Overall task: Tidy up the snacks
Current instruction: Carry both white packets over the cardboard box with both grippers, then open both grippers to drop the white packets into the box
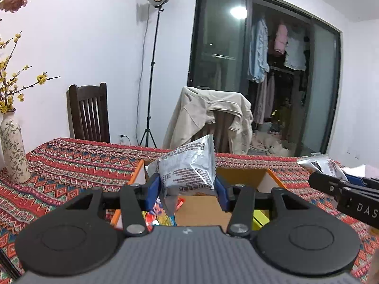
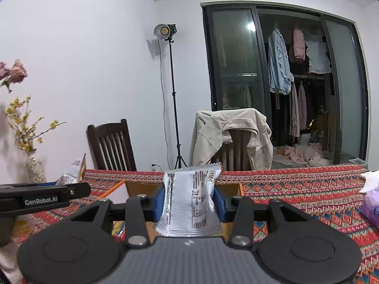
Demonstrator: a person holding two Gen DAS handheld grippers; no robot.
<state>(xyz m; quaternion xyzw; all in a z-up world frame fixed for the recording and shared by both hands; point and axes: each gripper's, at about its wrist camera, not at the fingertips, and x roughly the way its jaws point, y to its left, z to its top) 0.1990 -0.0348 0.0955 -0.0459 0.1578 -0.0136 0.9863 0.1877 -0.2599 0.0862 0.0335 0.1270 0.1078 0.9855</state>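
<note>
My left claw (image 1: 188, 189) is clamped on a silver snack packet (image 1: 187, 165). The blue pads (image 1: 153, 190) press on its lower part from both sides, and the packet stands up between them, leaning a little to the right, with its printed text upside down. The upper part of the packet rises above the fingertips. Below and just beyond this claw is an open cardboard box (image 1: 246, 176) with an orange edge, standing on the table (image 1: 71, 165) with its red patterned cloth. Inside the box, under the claw, I see some colourful wrappers (image 1: 161, 215), and a yellow thing lies at the right side; what it is I cannot tell.

My right claw (image 2: 191, 203) is also closed on a snack, a second silver packet (image 2: 193, 201). It stands upright between the two blue pads (image 2: 160, 203), its serrated top edge above the fingertips and its lower edge coming back toward the camera. The same cardboard box (image 2: 233, 187) is just behind this claw and under it.

From the right wrist view, the left claw is at the left side, near, with its packet pointing away. From the left wrist view, the right claw enters from the right edge, also with its packet in front. A purple soft pack (image 2: 372, 206) lies on the table far to the right of my right claw.
</note>
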